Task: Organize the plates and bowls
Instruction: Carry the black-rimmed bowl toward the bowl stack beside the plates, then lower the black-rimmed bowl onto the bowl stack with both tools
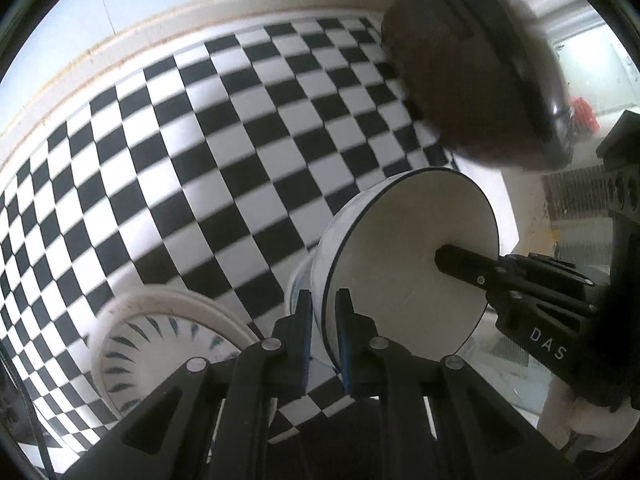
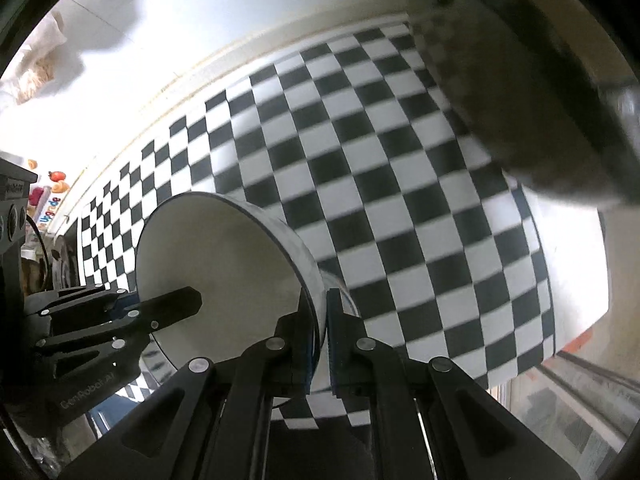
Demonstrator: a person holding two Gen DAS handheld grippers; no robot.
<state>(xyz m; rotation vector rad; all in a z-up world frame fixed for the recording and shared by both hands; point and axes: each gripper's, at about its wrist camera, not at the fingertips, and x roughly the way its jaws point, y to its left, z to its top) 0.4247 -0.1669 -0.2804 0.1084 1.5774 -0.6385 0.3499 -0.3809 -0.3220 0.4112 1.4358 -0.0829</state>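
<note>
A white bowl with a dark rim [image 1: 404,256] is held tilted above the checkered tablecloth [image 1: 220,152]. My left gripper [image 1: 323,320] is shut on its rim at one side. My right gripper [image 2: 319,326] is shut on the rim at the opposite side; the same bowl [image 2: 224,264] shows in the right wrist view. Each gripper's finger reaches into the bowl in the other's view. A white plate with blue-green dashes [image 1: 160,344] lies on the cloth at lower left of the left wrist view.
A dark brown bowl or pan [image 1: 472,68] hangs blurred at the upper right, also in the right wrist view [image 2: 532,92]. The table's cream edge [image 1: 120,36] runs along the top. Cluttered shelves [image 2: 44,196] stand at far left.
</note>
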